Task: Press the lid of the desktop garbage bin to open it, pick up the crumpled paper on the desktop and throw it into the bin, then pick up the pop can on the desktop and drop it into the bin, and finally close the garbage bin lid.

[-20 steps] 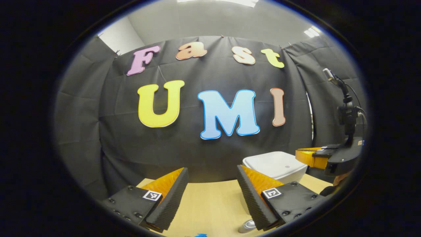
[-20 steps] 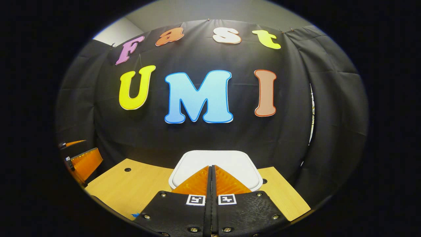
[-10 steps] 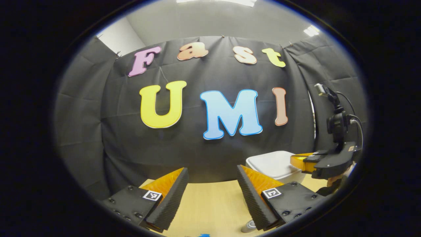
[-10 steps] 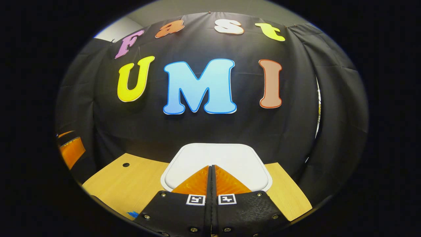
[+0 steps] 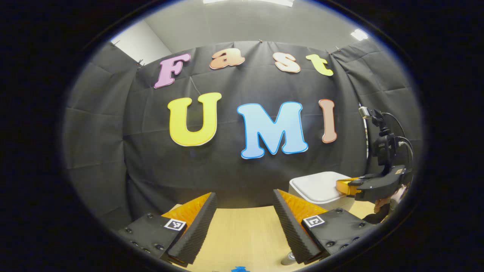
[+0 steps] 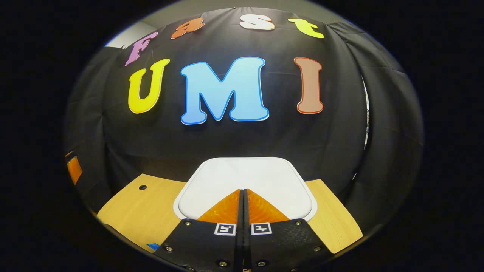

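The garbage bin stands on the wooden worktop close to the black cloth wall, its white lid down and flat. In the right gripper view the right gripper has its fingers pressed together, their tips over the near part of the lid; whether they touch it cannot be told. In the left gripper view the same gripper reaches over the bin from its right side, with a hand under it. The left gripper hangs above the worktop to the left of the bin, fingers wide apart and empty. A grey round top, probably the pop can, sits on the worktop nearer than the bin, partly hidden behind one finger.
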### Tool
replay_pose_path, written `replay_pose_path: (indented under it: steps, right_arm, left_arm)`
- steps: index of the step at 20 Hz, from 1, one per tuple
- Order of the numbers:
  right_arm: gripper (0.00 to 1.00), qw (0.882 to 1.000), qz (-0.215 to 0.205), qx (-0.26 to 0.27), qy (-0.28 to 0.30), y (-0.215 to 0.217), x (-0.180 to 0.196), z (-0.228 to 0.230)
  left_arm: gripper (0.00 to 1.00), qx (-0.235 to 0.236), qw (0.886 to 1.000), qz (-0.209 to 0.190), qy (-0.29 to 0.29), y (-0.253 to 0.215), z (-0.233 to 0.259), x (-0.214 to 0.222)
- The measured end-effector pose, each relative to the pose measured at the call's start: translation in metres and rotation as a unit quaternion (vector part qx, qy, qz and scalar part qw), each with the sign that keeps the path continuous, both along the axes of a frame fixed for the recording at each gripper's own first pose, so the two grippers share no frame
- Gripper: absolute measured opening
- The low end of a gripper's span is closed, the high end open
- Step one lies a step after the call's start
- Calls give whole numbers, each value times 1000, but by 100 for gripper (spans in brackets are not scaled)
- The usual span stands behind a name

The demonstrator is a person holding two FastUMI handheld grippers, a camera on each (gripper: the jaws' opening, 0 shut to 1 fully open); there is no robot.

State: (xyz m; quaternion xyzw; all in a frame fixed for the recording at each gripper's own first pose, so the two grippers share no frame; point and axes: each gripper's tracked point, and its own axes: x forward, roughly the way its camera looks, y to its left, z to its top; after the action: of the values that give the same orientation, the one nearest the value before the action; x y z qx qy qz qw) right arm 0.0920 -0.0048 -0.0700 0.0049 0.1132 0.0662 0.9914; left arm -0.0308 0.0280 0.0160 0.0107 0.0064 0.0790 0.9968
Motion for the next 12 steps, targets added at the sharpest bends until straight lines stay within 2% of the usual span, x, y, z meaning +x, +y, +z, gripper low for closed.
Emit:
replay_pose_path:
  steps: [5,7,12]
  right_arm:
    - [0,1000,5,14,-1,0,1,-4]
    - [1,1000,14,27,-2,1,0,-7]
    - [1,999,17,43,-3,1,-1,-8]
  left_arm:
    - [97,-18,1000,12,7,3,-9,-4]
    - [100,-24,1000,14,9,4,-12,-2]
    - [100,-31,999,4,5,-4,-12,1]
